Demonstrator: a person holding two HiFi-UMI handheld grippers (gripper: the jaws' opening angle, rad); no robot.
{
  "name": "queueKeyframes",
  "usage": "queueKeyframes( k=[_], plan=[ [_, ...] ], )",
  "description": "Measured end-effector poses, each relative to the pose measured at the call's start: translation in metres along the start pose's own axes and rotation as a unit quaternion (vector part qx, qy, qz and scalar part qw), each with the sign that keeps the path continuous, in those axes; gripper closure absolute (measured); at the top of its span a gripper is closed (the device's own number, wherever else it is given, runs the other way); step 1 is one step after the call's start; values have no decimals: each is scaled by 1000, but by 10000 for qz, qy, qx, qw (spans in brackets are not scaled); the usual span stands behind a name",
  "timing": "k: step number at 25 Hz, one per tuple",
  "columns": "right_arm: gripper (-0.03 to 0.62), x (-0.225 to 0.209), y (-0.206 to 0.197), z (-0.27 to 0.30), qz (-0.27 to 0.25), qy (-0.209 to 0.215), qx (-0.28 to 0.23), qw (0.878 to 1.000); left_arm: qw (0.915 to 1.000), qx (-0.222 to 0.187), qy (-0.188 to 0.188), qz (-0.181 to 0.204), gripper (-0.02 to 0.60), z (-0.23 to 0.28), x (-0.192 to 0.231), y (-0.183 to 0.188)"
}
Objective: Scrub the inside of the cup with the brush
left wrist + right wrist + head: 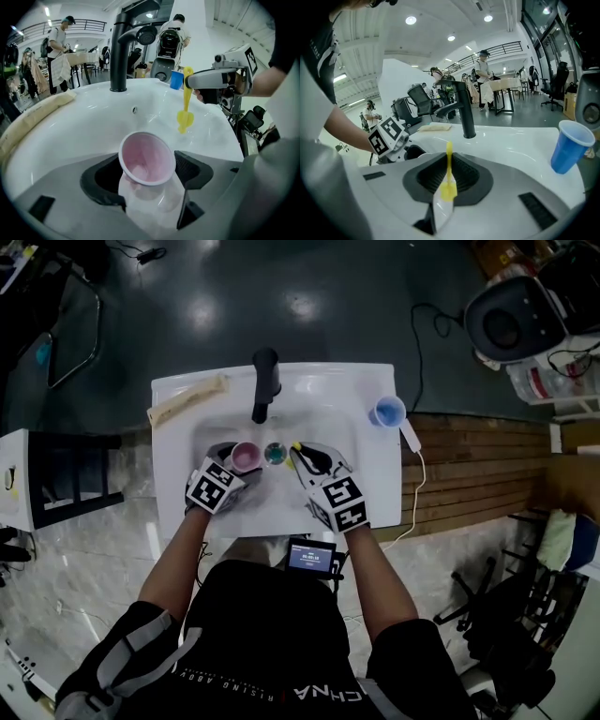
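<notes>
Head view: one white sink (173, 456) with one black tap (265, 382); two cups, pink cup (247, 457) over the basin, blue cup (386, 412) on the rim; dark floor (234, 296) beyond. Left gripper view: left gripper (146, 176) clamped on the pink cup. Right gripper view: right gripper (449, 173) closed tight on one yellow brush (448, 190), apart from the pink cup; people (483, 77) stand in the hall behind.

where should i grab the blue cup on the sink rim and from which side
Grip the blue cup across its side wall just under the rim, coming in level from the basin side. It stands upright on the corner of the sink, mouth up, tapering downward, so the wider upper wall should hold best. The right gripper is nearer, but it holds the yellow brush.
</notes>
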State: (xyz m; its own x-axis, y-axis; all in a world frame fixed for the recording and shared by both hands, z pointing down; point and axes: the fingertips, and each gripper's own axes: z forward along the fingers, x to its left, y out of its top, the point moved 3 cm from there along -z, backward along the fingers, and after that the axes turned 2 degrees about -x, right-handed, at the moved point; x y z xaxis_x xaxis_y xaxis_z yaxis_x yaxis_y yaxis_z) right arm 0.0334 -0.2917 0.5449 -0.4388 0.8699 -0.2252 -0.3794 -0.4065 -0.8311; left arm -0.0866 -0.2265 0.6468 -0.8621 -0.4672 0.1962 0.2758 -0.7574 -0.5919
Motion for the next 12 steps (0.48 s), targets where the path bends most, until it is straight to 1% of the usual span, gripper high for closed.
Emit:
queueKeyframes(
  k=[7, 12],
  plan=[
    [554, 2, 2, -9, -33, 50, -79, 10000, 9997, -248, 88, -10, 235, -21, -8, 15],
    [554, 12, 8, -16, -100, 171, -165, 9997, 9984, -530, 207, -71, 235, -46, -15, 32]
  ],
)
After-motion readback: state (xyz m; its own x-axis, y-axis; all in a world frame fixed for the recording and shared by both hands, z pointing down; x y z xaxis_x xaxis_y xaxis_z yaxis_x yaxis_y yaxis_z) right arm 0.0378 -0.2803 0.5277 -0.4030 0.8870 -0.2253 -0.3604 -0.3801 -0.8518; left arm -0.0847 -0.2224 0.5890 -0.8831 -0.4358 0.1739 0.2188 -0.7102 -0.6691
